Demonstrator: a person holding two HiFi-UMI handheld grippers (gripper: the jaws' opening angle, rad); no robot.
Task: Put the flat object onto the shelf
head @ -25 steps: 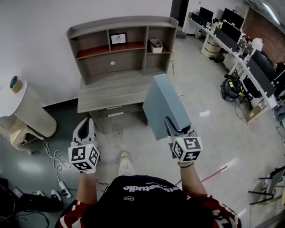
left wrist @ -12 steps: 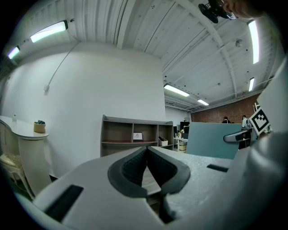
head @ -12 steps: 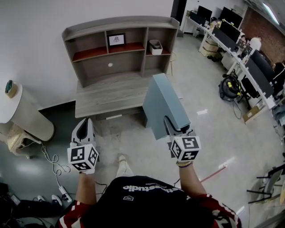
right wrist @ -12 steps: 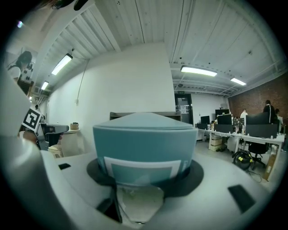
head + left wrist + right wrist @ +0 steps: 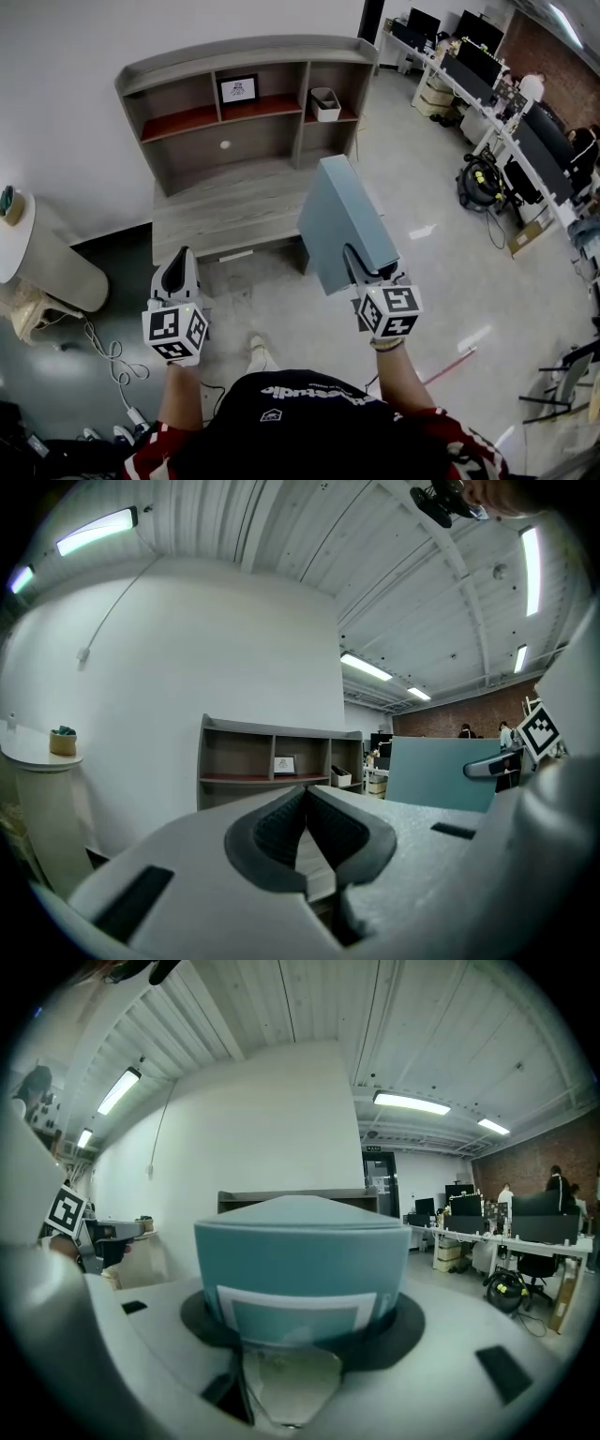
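On the open floor (image 5: 281, 305) short of the wall, the carry is under way, not the placing. Right gripper (image 5: 367, 277) is clamped on the lower edge of the flat teal panel (image 5: 342, 223), jaws spread wide around it. The panel stands tilted on edge, rising away from the person; the right gripper view shows it filling the gap between the jaws (image 5: 298, 1269). Left gripper (image 5: 178, 272) is empty, with its jaws pressed together at the tips. The shelf unit (image 5: 244, 54) stands ahead against the wall, well apart from the panel. A framed picture (image 5: 238, 90) and a white bin (image 5: 325, 101) occupy its upper compartments; the desk surface (image 5: 234, 202) below is bare. Judged next: close the gap, then level the panel to slide it onto an open board, clear of picture and bin.
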